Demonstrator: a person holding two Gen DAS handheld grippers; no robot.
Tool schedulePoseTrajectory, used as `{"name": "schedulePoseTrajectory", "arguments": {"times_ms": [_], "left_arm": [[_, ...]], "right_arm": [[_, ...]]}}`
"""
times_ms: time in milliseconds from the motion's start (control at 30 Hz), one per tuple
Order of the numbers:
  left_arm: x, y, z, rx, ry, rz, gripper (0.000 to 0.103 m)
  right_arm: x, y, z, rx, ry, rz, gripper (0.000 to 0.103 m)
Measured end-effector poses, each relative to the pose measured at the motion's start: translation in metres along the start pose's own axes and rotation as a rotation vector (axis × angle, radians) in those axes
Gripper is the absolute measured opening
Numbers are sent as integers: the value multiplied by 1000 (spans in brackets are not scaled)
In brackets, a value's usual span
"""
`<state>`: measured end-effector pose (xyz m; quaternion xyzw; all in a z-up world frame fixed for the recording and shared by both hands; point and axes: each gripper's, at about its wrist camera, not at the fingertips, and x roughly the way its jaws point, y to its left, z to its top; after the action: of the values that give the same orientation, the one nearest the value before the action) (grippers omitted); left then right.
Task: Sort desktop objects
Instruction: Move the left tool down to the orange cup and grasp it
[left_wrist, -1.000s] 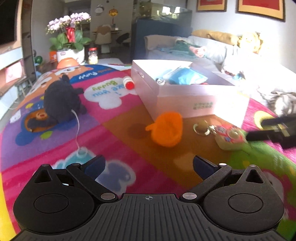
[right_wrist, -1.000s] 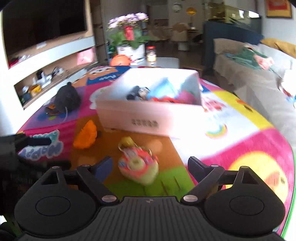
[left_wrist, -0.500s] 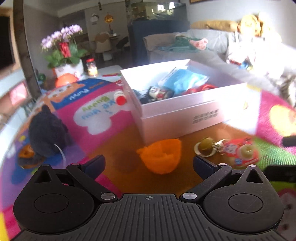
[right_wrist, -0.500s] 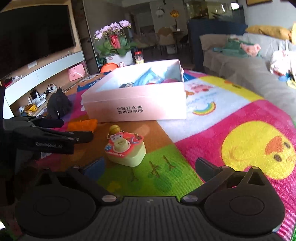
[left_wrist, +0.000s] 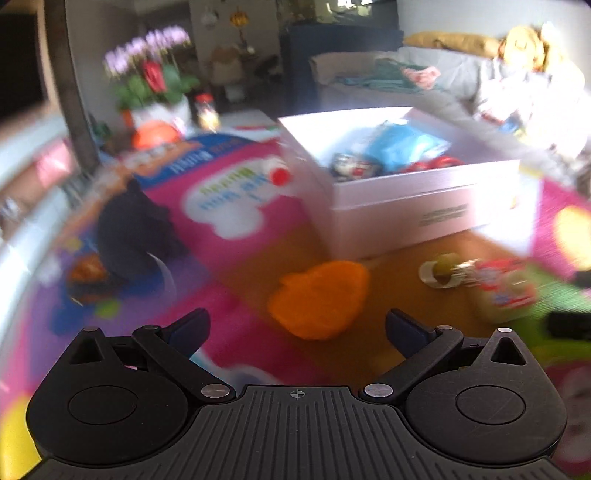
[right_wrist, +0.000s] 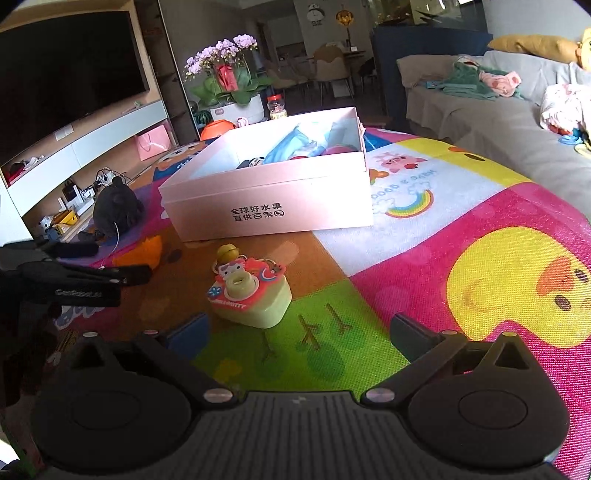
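Right tongs (right_wrist: 299, 332) wide, toy camera (right_wrist: 251, 295) ahead

toy camera (right_wrist: 251, 299) upright on mat | orange toy (left_wrist: 319, 299) beside | pink box (right_wrist: 269, 206) open behind

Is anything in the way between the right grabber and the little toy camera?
No. The right gripper is open, and only bare play mat lies between it and the toy camera.

Black hand-held gripper (right_wrist: 299, 328), blue pads (right_wrist: 188, 328)
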<state>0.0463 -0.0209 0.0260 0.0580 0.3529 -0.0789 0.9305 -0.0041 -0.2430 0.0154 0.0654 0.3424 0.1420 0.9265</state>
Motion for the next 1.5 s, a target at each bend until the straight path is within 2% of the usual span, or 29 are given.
{"name": "schedulePoseTrajectory", "arguments": {"times_ms": [100, 167, 400, 433, 467, 667, 833, 933, 1000, 1067, 1133, 1267, 1400, 1500], "left_arm": [[0, -4, 1, -64, 18, -106, 103], [3, -7, 4, -78, 17, -138, 103], [24, -8, 12, -79, -16, -55, 102], [24, -8, 12, -69, -20, -43, 97], [23, -9, 11, -55, -22, -34, 86], [16, -12, 4, 21, -44, -19, 60], [0, -8, -9, -2, -20, -76, 57], [-15, -11, -21, 3, -7, -138, 63], [-22, -16, -26, 31, -12, -166, 73], [-26, -20, -29, 80, -41, -156, 83], [-24, -19, -27, 115, -71, -111, 86], [-9, -7, -13, 115, -94, -112, 95], [8, -1, -2, 117, -95, -143, 95], [10, -3, 1, 122, -82, -198, 95]], "right_arm": [[0, 1, 0, -3, 1, -5, 103], [0, 2, -1, -5, 2, -8, 103], [0, 3, -1, -8, 3, -12, 103], [0, 3, -1, -8, 3, -12, 103], [0, 3, -1, -8, 3, -12, 103], [1, 4, -1, -18, 8, -22, 103], [3, 10, -1, -48, 20, -49, 103], [5, 15, -1, -70, 29, -71, 103], [7, 17, -1, -85, 35, -85, 103], [8, 20, -1, -101, 42, -99, 103], [9, 22, -1, -114, 47, -111, 103], [10, 24, -2, -131, 54, -125, 103], [10, 24, -2, -139, 58, -130, 103], [11, 25, -2, -143, 60, -132, 103]]}}
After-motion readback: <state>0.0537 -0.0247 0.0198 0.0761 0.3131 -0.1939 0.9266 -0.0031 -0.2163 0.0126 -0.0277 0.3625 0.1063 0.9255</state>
